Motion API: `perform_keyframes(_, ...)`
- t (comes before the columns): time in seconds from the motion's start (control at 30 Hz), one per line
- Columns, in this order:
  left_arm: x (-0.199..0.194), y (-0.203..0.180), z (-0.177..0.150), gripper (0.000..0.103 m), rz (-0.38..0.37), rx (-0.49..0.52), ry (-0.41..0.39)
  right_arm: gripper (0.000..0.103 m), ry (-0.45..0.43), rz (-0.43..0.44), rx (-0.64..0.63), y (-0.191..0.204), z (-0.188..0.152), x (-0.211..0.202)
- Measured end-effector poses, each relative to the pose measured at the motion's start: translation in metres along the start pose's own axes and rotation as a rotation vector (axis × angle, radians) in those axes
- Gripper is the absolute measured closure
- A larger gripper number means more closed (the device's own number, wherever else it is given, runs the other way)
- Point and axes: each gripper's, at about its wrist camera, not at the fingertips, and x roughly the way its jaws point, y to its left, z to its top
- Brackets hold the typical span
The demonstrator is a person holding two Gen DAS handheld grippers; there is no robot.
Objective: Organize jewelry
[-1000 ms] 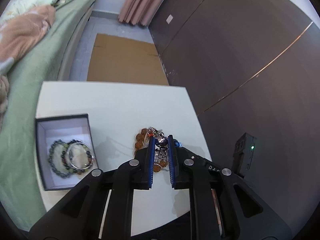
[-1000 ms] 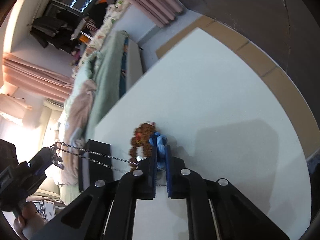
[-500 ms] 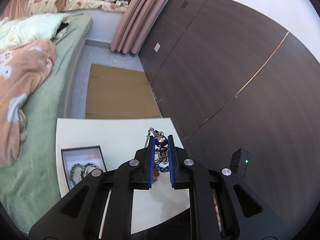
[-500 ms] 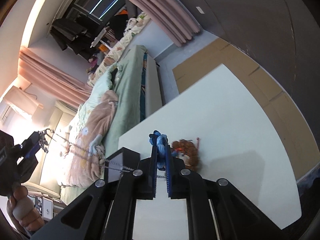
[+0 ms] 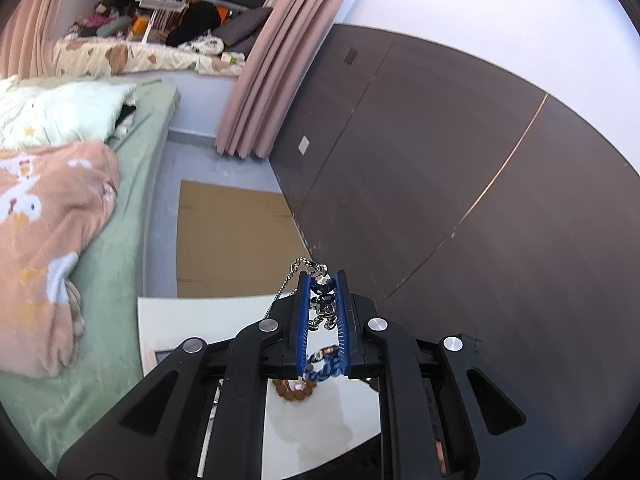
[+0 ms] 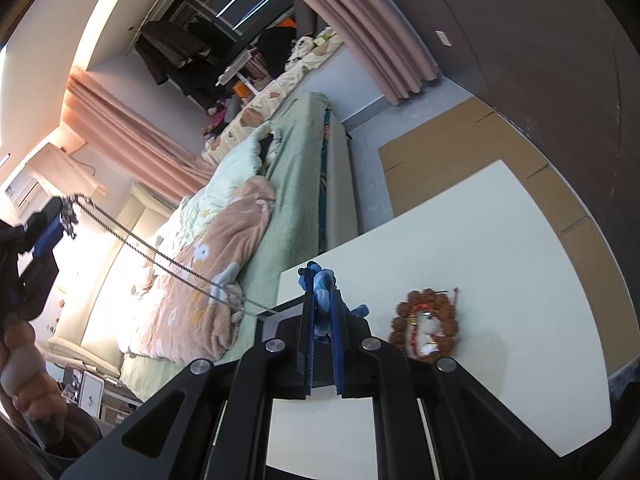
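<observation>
My left gripper [image 5: 323, 280] is shut on the silver figure pendant [image 5: 323, 300] of a chain necklace and holds it high above the white table [image 5: 200, 312]. The silver chain [image 6: 168, 258] runs taut across the right wrist view from the left gripper [image 6: 64, 212] to my right gripper [image 6: 320, 280]. The right gripper is shut on a blue braided piece [image 6: 322, 284], which also shows between the left fingers [image 5: 326, 366]. A brown beaded bracelet [image 6: 424, 330] lies on the table [image 6: 500, 280], also in the left view [image 5: 294, 388].
A dark jewelry box [image 5: 164, 356] shows only as a corner behind the left gripper. A green bed [image 5: 132, 208] with a peach blanket [image 5: 44, 232] runs beside the table. Cardboard [image 5: 232, 240] lies on the floor by a dark wall [image 5: 460, 184].
Both grippers have risen well above the table. The chain has pulled taut between them. The brown bracelet stayed on the table, separated from the blue piece. The box has slipped almost out of view.
</observation>
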Motion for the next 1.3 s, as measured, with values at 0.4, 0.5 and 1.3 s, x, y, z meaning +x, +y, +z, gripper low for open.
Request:
perform_keyframes(0.4,-0.034,0.003,0.023,0.09,0.002,0.021,-0.066,0.095,0.006,0.016,-0.043,0.033,0.001,0.009)
perform_keyframes(0.5,-0.035,0.003,0.024,0.09,0.001,0.021,-0.066,0.095,0.014,0.014,-0.048,0.037,-0.001,0.013)
perform_keyframes(1.3,0.051,0.097,-0.059,0.09,0.019,-0.17,0.159,0.095,0.089,-0.026,-0.064,0.045,-0.018,0.047)
